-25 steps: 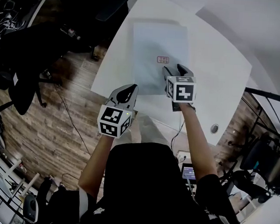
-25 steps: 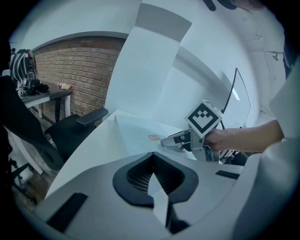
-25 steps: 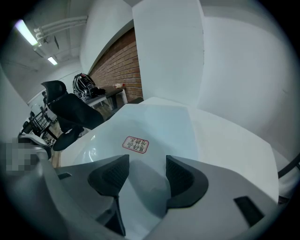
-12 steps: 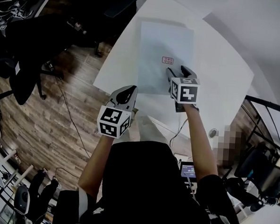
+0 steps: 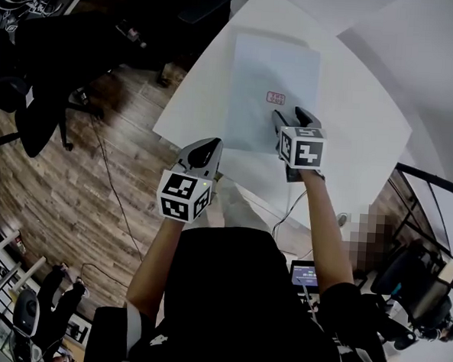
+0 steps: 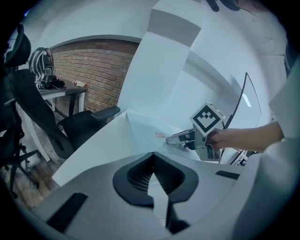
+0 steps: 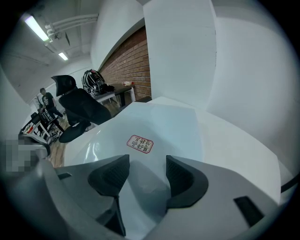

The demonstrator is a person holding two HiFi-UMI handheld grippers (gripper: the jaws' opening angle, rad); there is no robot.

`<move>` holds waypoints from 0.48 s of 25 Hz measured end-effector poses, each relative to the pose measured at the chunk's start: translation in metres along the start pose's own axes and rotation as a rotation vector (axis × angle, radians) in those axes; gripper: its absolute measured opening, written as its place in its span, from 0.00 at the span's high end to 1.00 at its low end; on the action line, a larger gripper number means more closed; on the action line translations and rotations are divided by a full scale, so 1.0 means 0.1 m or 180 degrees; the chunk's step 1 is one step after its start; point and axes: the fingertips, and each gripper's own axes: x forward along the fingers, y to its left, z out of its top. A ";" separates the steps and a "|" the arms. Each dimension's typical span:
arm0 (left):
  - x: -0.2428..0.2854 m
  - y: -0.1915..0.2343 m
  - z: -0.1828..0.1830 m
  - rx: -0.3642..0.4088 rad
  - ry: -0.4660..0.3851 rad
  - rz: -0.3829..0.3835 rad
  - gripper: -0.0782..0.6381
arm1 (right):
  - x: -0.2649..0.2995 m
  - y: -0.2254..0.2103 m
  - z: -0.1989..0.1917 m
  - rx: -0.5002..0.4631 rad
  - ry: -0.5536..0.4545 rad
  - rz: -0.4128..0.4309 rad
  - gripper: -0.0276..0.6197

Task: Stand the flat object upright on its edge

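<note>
Flat object [image 5: 273, 72] lies flat on the white table [image 5: 360, 131], not yet on edge. It's a pale rectangular sheet with a red-bordered label [image 5: 276, 97] on it.

Right gripper [image 5: 290, 114]: we read the jaws as spread, pinching nothing. In its own view the right gripper [image 7: 146, 171] has the sheet's surface filling the gap between the pads. The label [image 7: 139, 144] sits just ahead of the jaws, slightly toward the left pad. The rest of the flat object [image 7: 164, 122] runs on ahead, its far edge well beyond the tips. We can't tell whether the tips touch the sheet or hang just above it.

Left gripper [image 5: 205, 148]: jaws pressed together, empty. In its own view the left gripper [image 6: 152, 157] shows the pads meeting at the tip with nothing between. The flat object [image 6: 140, 129] is ahead of these jaws, well apart from them. The right gripper [image 6: 172, 140] shows ahead-right of the left jaws with a hand [image 6: 229, 138] behind its marker cube, tips low over the sheet just beside the label [image 6: 160, 135].

Off-table: black office chair [image 6: 86, 124] ahead-left of the left jaws, brick wall [image 6: 93, 70] behind it, wooden floor [image 5: 80, 190] left of the table.
</note>
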 end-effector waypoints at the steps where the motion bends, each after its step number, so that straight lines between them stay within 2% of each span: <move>1: 0.00 0.00 0.00 -0.0007 -0.0004 0.0003 0.88 | 0.01 0.02 0.01 -0.0016 0.0000 0.0012 0.56; 8: -0.05 0.10 -0.01 -0.0067 -0.0053 0.0070 0.88 | 0.09 0.22 0.07 -0.0178 -0.0003 0.0108 0.56; 12: -0.13 0.18 0.02 -0.0233 -0.0194 0.0061 0.88 | 0.15 0.37 0.10 -0.0288 0.0019 0.0175 0.56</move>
